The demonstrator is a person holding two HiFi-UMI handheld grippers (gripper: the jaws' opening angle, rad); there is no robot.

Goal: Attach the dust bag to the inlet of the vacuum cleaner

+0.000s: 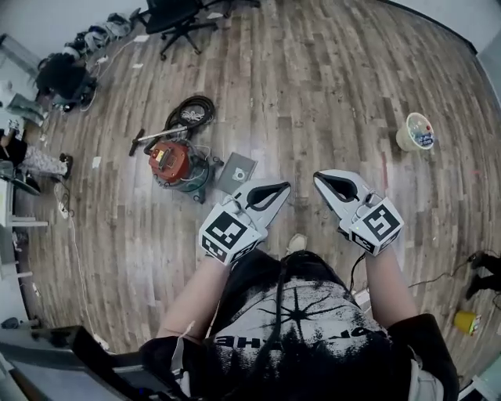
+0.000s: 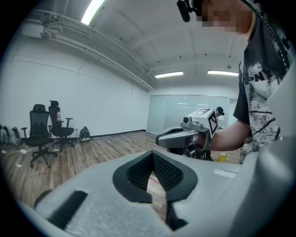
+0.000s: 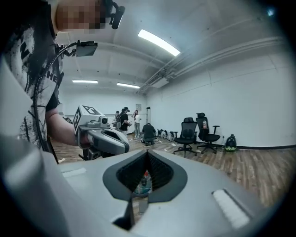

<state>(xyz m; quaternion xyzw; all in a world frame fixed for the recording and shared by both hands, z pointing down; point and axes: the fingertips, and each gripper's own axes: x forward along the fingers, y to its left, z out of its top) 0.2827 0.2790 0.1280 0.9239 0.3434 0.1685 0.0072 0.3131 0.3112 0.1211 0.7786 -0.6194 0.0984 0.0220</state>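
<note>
Head view, bottom of frame: the person's dark printed shirt [image 1: 301,329], both forearms reaching up the frame.

Left gripper [image 1: 279,188]: centre of frame, tips pointing up and right. Jaws pressed together, nothing between them. In the left gripper view only bare floor shows through the gap behind the closed tips.

Right gripper [image 1: 322,178]: just right of centre, tips pointing up and left, well clear of the left gripper's tips. Jaws also pressed together and empty. In the right gripper view the pads meet at the tip.

Shoe [image 1: 296,243]: on the wooden floor [image 1: 313,86] between the two grippers, below their tips.

Dust bag [image 1: 236,172]: flat grey square with a round hole, lying on the floor. In the frame it sits just left of and slightly above the left gripper's tips, between them and the vacuum cleaner. Neither gripper touches it.

Vacuum cleaner [image 1: 178,163]: red canister, left of centre, right beside the bag's left edge. The inlet cannot be made out.

Hose [image 1: 192,113]: black coil just above the canister.

Farther off:
- pale bucket [image 1: 415,131], upper right
- yellow cup [image 1: 467,321], lower right edge
- office chair [image 1: 176,19], top of frame
- bags [image 1: 63,78] along the upper left wall
</note>
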